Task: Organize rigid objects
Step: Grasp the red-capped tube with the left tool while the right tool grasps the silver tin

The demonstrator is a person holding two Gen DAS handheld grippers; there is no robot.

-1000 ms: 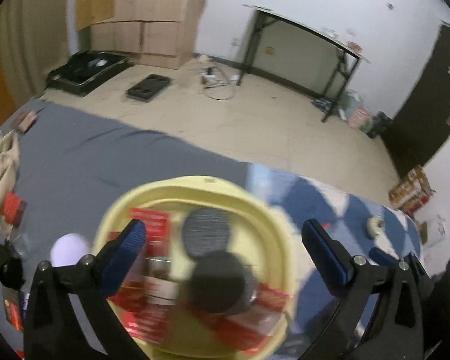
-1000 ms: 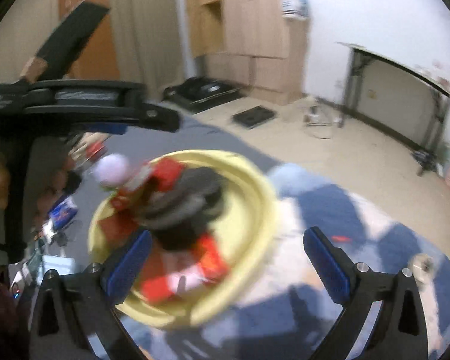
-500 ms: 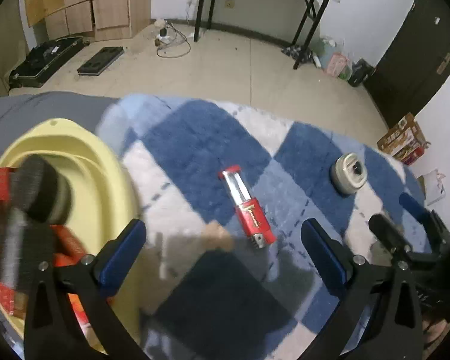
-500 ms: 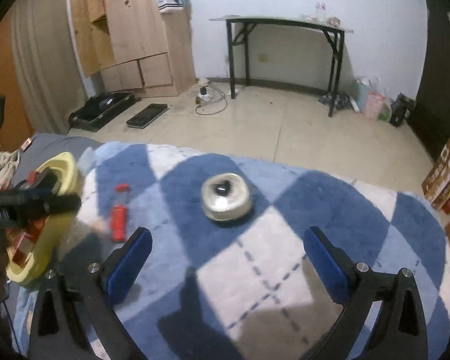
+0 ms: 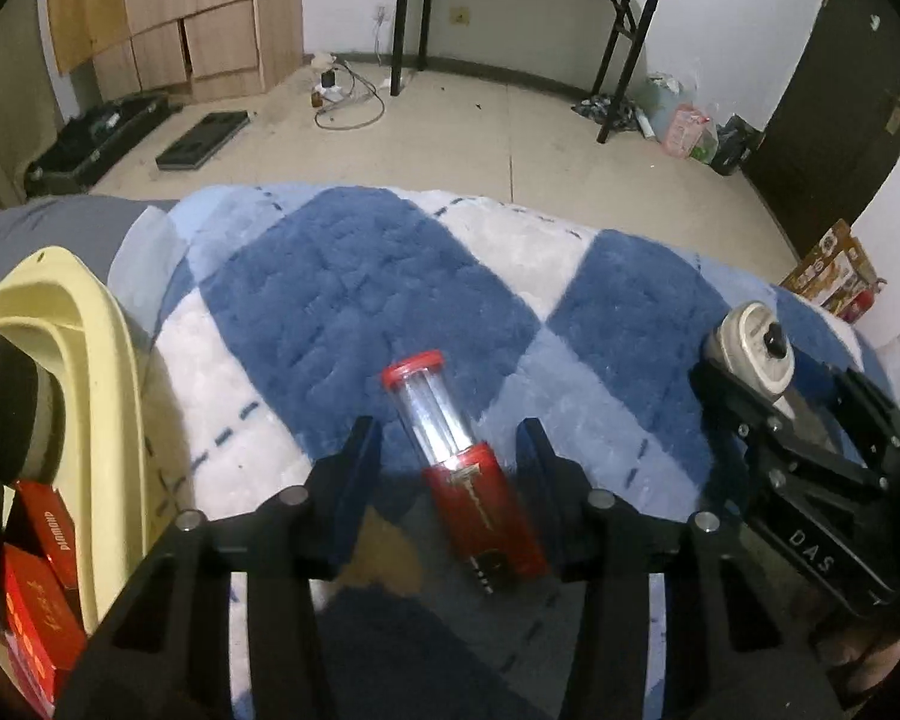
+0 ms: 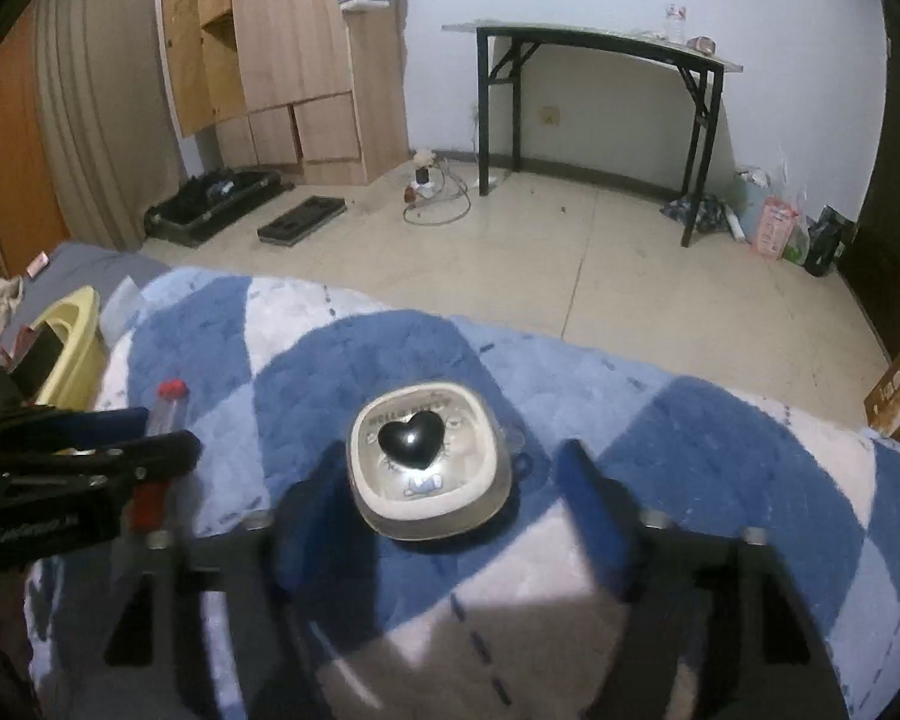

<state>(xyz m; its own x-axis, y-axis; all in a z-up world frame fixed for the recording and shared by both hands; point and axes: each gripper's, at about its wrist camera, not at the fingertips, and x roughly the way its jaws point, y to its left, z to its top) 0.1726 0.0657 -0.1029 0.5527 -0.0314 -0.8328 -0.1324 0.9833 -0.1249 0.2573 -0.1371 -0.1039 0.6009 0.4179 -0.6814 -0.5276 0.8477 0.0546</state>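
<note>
Boxes (image 5: 33, 606) in yellow basin (image 5: 105, 420)

Checked blanket (image 5: 354, 300) — torch (image 5: 468, 480), tin (image 6: 429, 462), basin (image 5: 114, 396)

A red lighter (image 5: 468, 468) with a clear top lies flat on my blue-and-white blanket (image 5: 354, 300); a round cream case (image 6: 429, 459) bearing a black heart lies flat nearby; the yellow basin (image 5: 99, 396) holds red boxes (image 5: 30, 600)

A home bedroom: blanket-covered bed (image 5: 390, 276), wooden wardrobe (image 6: 294, 60), folding table (image 6: 600, 42).
</note>
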